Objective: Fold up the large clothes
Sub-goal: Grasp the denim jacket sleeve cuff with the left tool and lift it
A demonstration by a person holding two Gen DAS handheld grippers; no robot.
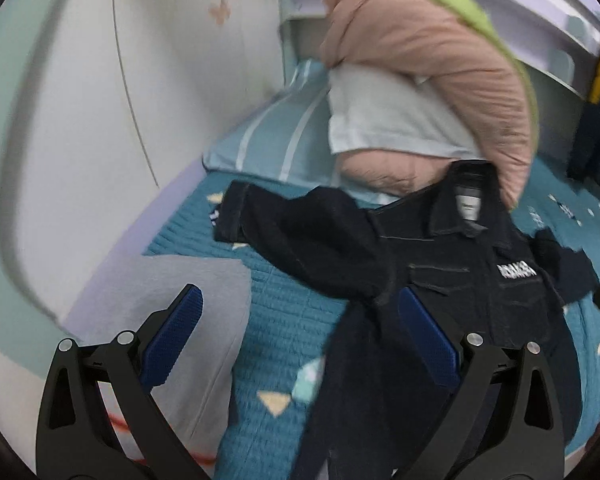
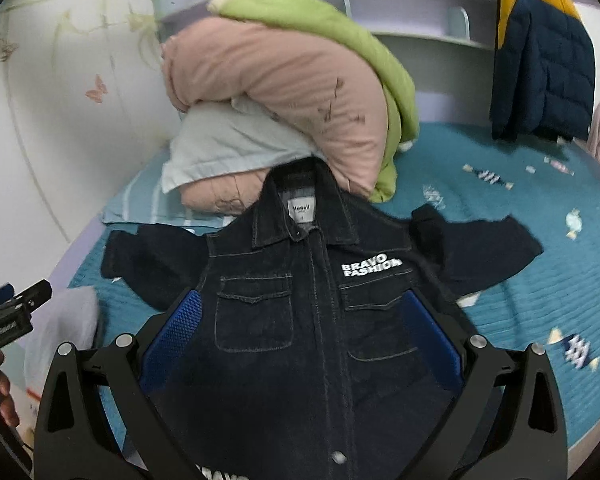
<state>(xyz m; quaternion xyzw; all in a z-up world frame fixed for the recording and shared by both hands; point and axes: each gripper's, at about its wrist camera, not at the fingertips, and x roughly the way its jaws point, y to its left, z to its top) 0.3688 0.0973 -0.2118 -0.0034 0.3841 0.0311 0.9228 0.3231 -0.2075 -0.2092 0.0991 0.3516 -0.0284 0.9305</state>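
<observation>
Right wrist fisheye footage shows the dark navy denim jacket with white chest lettering (image 2: 300, 300) spread front-up on the teal quilted bedspread (image 2: 540, 312), its collar toward the head of the bed, where a folded pink and green duvet (image 2: 292, 92) is piled. The jacket's long axis runs from collar to hem, straight along the right gripper (image 2: 300, 320), whose blue-padded fingers are seen spread wide above the chest pockets with nothing clamped between them. Both sleeves are stretched out sideways toward the two long edges of the bed. The left gripper (image 1: 300, 320) is likewise held open and empty; it is placed just beside the jacket's sleeve on its own side, which lies bunched up ahead of it and to the right. That sleeve is judged the likelier first fold, the left gripper being the nearer. A pale grey cloth (image 1: 180, 300) is seen at the bed's near edge.
</observation>
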